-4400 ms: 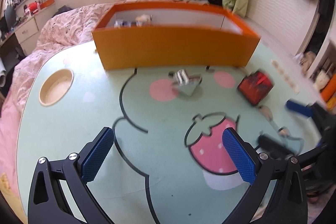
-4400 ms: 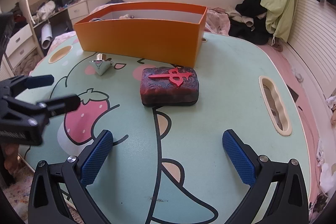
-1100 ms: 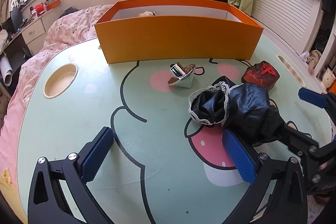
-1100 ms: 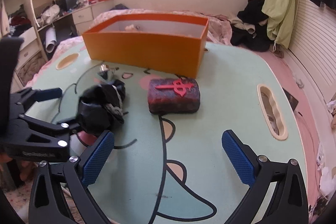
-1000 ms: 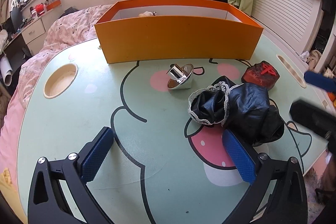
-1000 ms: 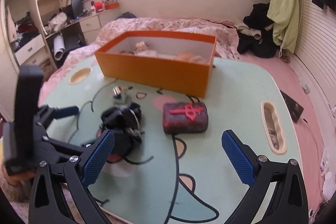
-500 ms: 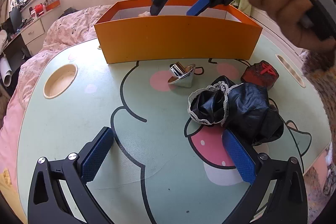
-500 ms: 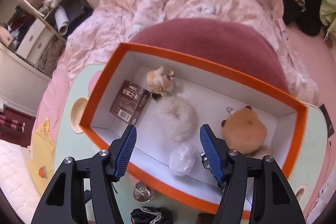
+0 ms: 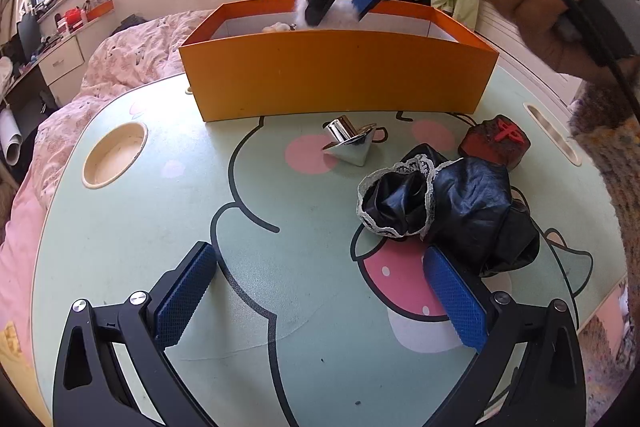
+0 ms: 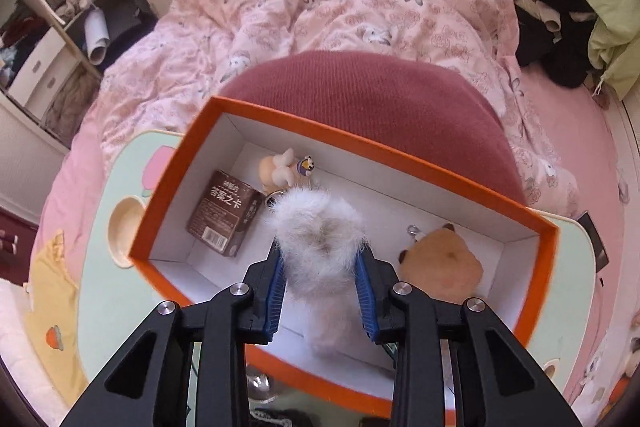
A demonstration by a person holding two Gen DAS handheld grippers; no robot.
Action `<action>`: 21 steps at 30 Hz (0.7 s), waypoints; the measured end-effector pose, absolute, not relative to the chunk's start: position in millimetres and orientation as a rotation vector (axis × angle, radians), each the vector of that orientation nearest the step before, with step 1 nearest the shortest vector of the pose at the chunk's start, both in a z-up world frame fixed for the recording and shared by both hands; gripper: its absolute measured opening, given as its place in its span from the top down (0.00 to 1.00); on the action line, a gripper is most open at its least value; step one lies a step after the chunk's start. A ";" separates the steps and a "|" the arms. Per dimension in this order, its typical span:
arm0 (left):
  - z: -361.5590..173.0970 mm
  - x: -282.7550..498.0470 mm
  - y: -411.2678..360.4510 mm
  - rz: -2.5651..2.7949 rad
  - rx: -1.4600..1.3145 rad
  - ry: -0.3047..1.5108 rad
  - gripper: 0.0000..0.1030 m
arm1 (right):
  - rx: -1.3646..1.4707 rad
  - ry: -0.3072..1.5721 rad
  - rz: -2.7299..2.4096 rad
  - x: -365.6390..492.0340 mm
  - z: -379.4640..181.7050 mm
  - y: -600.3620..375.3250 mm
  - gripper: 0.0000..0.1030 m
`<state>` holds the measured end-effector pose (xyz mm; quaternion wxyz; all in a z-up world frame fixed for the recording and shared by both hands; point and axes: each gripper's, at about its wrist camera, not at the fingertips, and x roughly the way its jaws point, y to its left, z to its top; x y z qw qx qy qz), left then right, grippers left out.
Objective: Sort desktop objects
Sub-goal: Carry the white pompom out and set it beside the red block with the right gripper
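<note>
My right gripper [image 10: 320,267] is shut on a white fluffy pompom [image 10: 320,231] and holds it above the orange box [image 10: 172,183]; it also shows in the left wrist view [image 9: 340,3] over the box [image 9: 336,75]. My left gripper [image 9: 320,291] is open and empty, low over the table. Ahead of it lie a black lace-trimmed cloth [image 9: 452,211], a silver spinning top [image 9: 348,143] and a dark red case [image 9: 496,143].
Inside the box lie a brown card pack [image 10: 226,215], a small cream plush keychain [image 10: 284,167] and a tan plush [image 10: 440,263]. The table [image 9: 160,227] has a round cup recess [image 9: 116,155] at left. A pink bed [image 10: 320,15] lies beyond.
My right gripper has closed on the white pompom in the box and lifted it. The left gripper has not moved.
</note>
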<state>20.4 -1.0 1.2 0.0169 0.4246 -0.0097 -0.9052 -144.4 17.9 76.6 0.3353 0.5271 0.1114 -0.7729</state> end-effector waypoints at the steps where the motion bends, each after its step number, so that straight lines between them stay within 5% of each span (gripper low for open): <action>1: 1.1 20.4 -1.6 -2.814 1.320 -0.030 0.00 | 1.344 0.273 -2.022 -137.8 86.2 26.9 0.71; 7: 1.5 20.5 -2.1 -2.814 1.320 -0.032 0.00 | 1.262 0.212 -1.993 -75.8 114.1 85.2 0.70; 16: 1.6 21.1 -2.5 -2.814 1.319 -0.031 0.00 | 1.367 0.298 -2.032 -41.0 40.0 97.2 0.69; 21: 1.8 21.3 -2.2 -2.814 1.319 -0.032 0.00 | 1.290 0.259 -2.120 -43.3 42.2 104.0 0.45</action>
